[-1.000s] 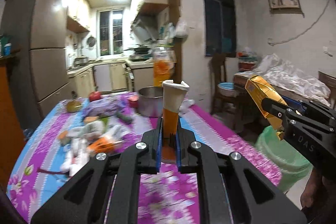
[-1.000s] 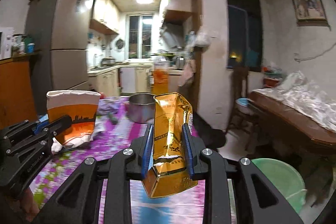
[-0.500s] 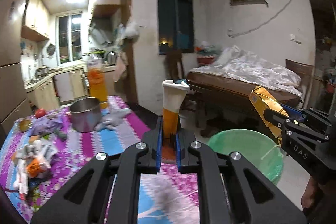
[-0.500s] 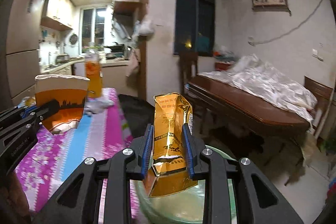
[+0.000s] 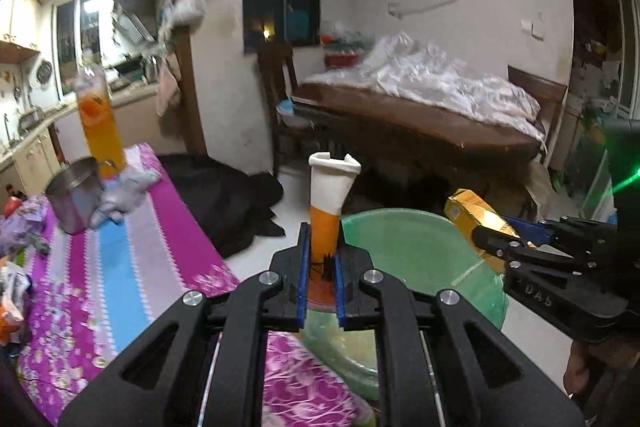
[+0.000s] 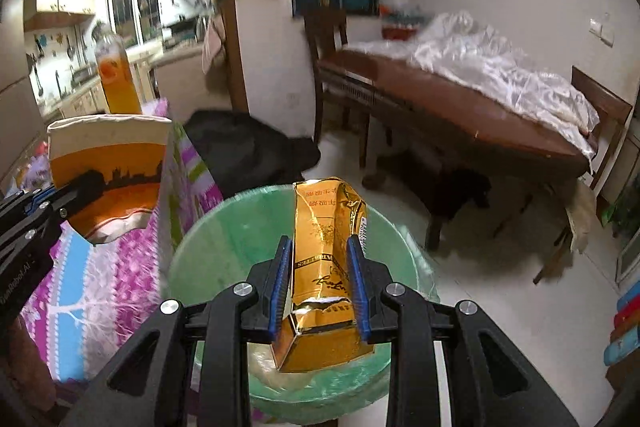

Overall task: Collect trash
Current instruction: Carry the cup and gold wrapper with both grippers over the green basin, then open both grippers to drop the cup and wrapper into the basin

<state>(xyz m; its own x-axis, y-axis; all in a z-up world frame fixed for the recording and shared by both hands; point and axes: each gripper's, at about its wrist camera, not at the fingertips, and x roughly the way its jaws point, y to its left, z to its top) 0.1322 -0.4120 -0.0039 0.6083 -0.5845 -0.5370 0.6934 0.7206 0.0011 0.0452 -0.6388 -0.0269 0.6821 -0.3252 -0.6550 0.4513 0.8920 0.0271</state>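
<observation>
My left gripper (image 5: 322, 277) is shut on a flattened orange and white paper cup (image 5: 329, 203), held upright at the table's edge beside the green-lined trash bin (image 5: 420, 247). The cup also shows in the right wrist view (image 6: 106, 171). My right gripper (image 6: 320, 283) is shut on a crumpled gold carton (image 6: 324, 267), held above the open bin (image 6: 224, 247). The carton and right gripper (image 5: 492, 239) also show at the right of the left wrist view.
A table with a pink and blue cloth (image 5: 132, 259) holds a steel pot (image 5: 74, 199), a tall bottle of orange drink (image 5: 98, 123) and wrappers at the left. A dark heap (image 5: 224, 199) lies on the floor. A wooden bed (image 6: 460, 107) stands beyond.
Both grippers have swung right, away from the table, and tilted down. The bin now lies right under the carton and close beside the cup. Both grips are unchanged.
</observation>
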